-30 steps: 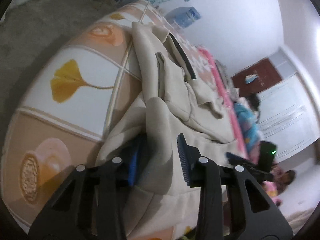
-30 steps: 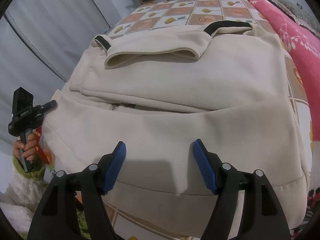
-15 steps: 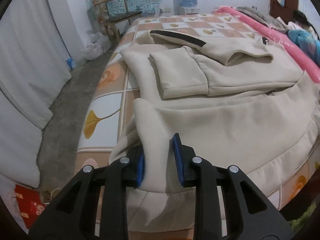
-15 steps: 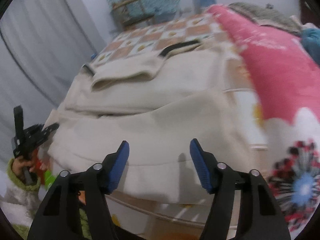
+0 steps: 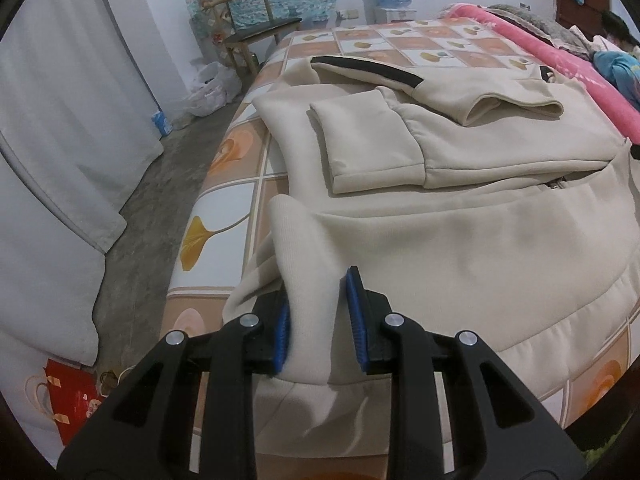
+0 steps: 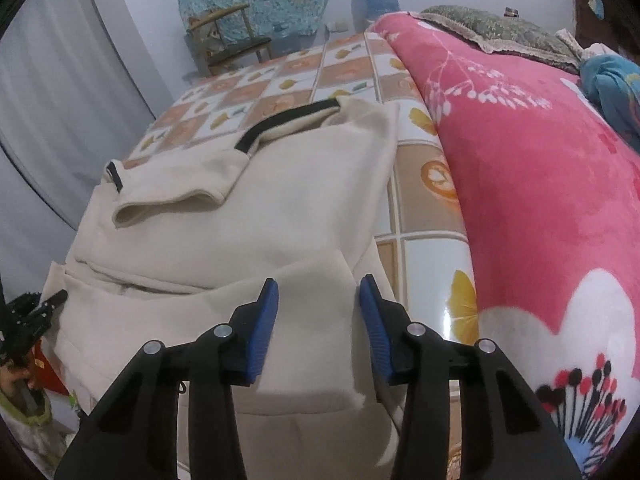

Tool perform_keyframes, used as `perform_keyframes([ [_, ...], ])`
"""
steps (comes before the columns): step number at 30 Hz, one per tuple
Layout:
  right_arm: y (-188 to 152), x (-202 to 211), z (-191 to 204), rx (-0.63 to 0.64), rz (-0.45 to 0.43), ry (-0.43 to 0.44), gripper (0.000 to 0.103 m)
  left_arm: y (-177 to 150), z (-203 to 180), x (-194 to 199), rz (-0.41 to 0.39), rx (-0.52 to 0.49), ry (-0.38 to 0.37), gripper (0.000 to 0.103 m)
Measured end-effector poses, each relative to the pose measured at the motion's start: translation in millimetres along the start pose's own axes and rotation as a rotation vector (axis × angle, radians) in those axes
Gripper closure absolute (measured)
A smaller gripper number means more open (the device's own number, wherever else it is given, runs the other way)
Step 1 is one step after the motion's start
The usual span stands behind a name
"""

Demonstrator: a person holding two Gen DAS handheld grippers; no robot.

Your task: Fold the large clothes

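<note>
Jacket, cream, on tiled bedsheet: left gripper clenched on hem fold; right gripper closing, corner between jaws, ungripped.

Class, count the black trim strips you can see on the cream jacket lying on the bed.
3 on the cream jacket: a long one at the collar, two short tabs at the right edge. Folds may hide others.

Dim, cool indoor light; soft shadows; heavy fisheye warp w/ dark corners.
</note>
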State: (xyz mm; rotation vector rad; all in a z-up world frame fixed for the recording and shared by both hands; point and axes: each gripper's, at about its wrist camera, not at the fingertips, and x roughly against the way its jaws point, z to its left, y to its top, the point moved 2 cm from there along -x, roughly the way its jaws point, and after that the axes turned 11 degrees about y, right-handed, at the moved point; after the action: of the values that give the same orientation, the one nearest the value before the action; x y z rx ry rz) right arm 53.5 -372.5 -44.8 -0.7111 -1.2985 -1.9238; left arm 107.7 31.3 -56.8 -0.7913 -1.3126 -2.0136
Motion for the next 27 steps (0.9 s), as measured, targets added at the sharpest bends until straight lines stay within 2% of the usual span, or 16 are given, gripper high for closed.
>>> perform_keyframes([
  [3,-6,6,6,0.024,0.015,-0.003,0.064,1,-1,0,0.002,-0.004,0.006,0.078],
  [7,-13,16,16,0.064,0.035,0.029,0.080,1,-2,0,0.006,-0.007,0.010,0.078],
  [8,-14,17,17,0.076,0.039,0.020,0.080,2,-3,-1,0.007,-0.007,0.011,0.078],
  [11,-11,11,18,0.111,0.038,-0.056,0.080,2,-4,-1,0.008,-0.010,0.015,0.078],
  [15,-1,6,13,0.095,0.009,-0.059,0.079,2,-3,-2,0.011,0.000,0.007,0.077],
  [19,10,0,3,0.067,-0.003,-0.047,0.064,1,-3,-3,0.010,0.004,0.007,0.077],
  [23,9,-12,-8,0.028,0.043,0.014,0.062,2,-2,-3,0.010,0.000,0.008,0.077],
  [27,0,-4,-4,0.050,0.076,0.024,0.062,2,-2,-3,0.011,0.001,0.008,0.077],
])
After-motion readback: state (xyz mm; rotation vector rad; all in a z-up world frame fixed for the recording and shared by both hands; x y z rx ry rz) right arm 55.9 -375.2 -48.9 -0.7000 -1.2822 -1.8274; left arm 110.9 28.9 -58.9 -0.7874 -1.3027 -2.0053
